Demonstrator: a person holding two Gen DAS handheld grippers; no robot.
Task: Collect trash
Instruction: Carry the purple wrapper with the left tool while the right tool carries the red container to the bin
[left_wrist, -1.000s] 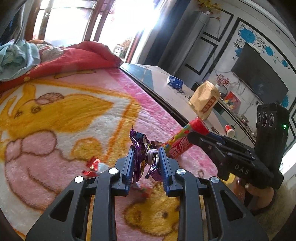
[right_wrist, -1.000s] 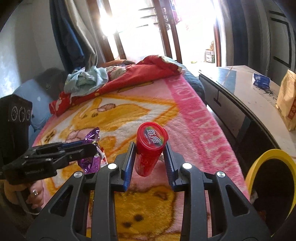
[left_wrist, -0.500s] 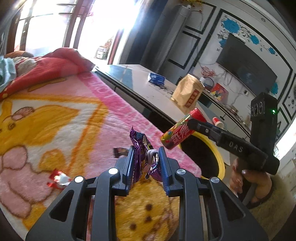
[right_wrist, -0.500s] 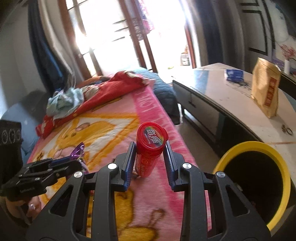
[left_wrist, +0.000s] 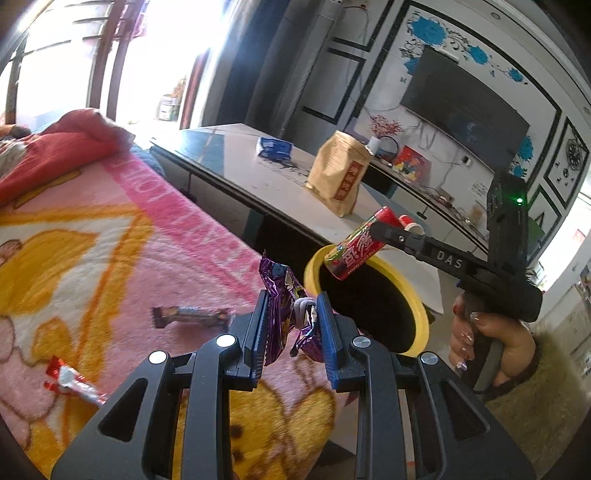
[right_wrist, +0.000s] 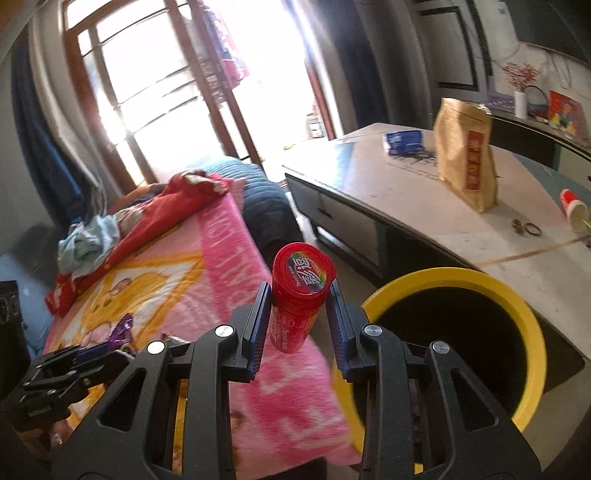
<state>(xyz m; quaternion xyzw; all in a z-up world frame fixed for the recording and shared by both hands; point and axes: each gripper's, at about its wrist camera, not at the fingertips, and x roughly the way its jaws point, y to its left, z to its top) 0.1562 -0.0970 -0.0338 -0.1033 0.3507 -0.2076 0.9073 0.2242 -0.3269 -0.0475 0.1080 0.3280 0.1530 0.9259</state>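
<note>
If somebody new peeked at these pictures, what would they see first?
Probably the red candy tube, pinched in the right gripper beside the big yellow bin. Next, the crinkly purple wrapper squeezed in the left gripper, above the bright pink blanket with yellow cartoon animals.

Left gripper (left_wrist: 291, 325) jaws clamped, angled down; right gripper (right_wrist: 297, 317) jaws clamped, hand (left_wrist: 491, 343) gripping handle.
</note>
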